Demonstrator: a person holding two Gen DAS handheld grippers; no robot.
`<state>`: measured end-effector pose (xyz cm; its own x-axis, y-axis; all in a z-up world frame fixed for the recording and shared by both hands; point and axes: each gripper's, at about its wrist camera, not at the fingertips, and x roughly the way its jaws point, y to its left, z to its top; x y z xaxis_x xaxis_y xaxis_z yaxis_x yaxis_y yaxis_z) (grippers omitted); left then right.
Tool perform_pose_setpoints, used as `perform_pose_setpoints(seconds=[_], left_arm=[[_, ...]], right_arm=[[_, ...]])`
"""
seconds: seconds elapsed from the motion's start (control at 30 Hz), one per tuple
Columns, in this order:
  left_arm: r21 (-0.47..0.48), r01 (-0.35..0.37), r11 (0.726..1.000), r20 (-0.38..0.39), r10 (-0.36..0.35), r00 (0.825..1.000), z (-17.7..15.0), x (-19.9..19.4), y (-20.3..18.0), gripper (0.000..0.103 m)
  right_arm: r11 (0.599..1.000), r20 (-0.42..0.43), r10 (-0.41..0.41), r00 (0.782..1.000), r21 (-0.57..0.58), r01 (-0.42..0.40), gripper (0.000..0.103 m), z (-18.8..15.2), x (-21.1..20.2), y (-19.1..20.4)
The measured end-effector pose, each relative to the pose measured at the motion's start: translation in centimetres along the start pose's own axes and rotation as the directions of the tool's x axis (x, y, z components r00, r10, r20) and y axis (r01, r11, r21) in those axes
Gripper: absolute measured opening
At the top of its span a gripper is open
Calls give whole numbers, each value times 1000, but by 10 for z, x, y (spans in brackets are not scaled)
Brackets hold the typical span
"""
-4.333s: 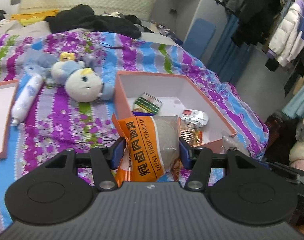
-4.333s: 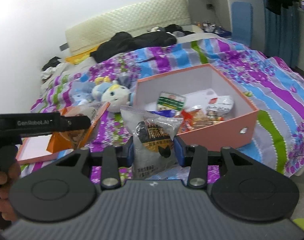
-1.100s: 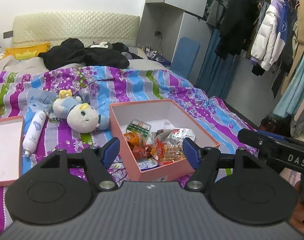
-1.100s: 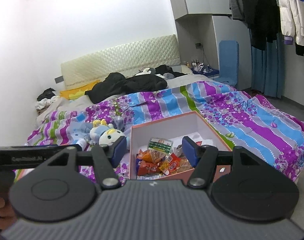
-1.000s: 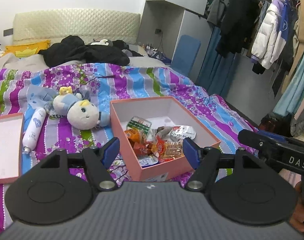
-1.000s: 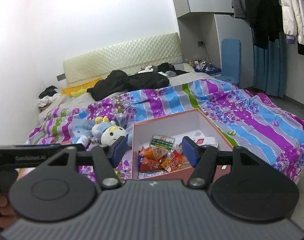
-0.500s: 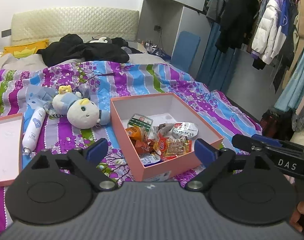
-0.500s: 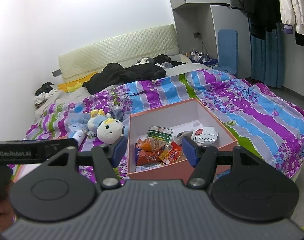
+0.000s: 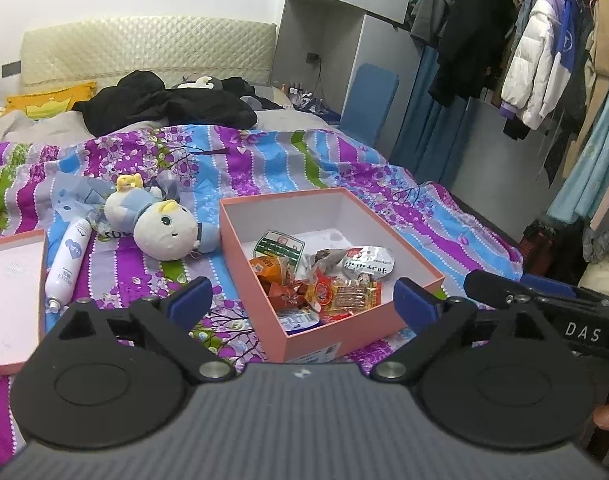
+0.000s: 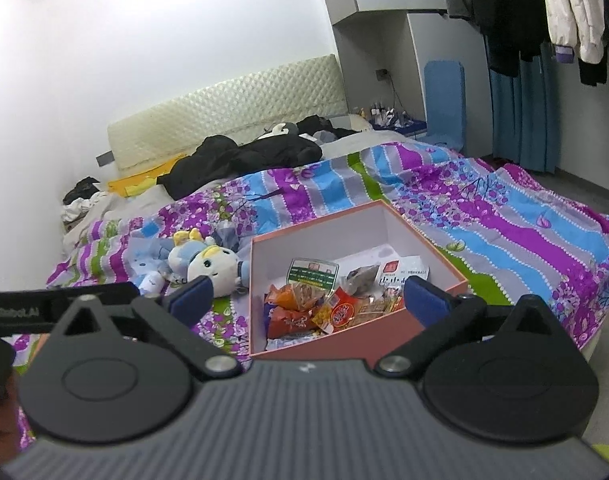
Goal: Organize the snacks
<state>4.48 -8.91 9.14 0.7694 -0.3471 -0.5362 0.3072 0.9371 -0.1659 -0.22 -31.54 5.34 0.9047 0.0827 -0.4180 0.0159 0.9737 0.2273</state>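
While both the left hand-held gripper (image 9: 302, 300) and right hand-held gripper (image 10: 306, 295) hang spread and empty, the snack packets (image 9: 324, 280) lie heaped in the pink box (image 9: 240, 256) on the bed (image 9: 264, 168). They look light, crinkly and slippery; pinching a sealed edge seems safest.

Both wrist cameras look forward and slightly downward over a bed with a striped floral cover (image 9: 264, 160), each from behind its own spread fingers. The left view sits left of the pink box (image 9: 260, 240), near its front corner, and catches the right gripper's body at its right edge. The right view stands a little farther back (more wall and headboard show). Both share the box, the snacks (image 10: 316, 304) and the plush doll (image 10: 208, 266).
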Motion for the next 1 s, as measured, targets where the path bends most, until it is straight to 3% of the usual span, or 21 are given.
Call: perform_pose_setpoints(seconds=[0.6, 1.0], left_arm=[[11, -96, 995, -14, 96, 995, 8, -10, -5, 102], [10, -93, 996, -11, 93, 996, 6, -20, -4, 103]], right_arm=[[999, 6, -36, 999, -17, 37, 103, 0, -3, 4], [999, 18, -24, 1000, -22, 25, 103, 3, -8, 9]])
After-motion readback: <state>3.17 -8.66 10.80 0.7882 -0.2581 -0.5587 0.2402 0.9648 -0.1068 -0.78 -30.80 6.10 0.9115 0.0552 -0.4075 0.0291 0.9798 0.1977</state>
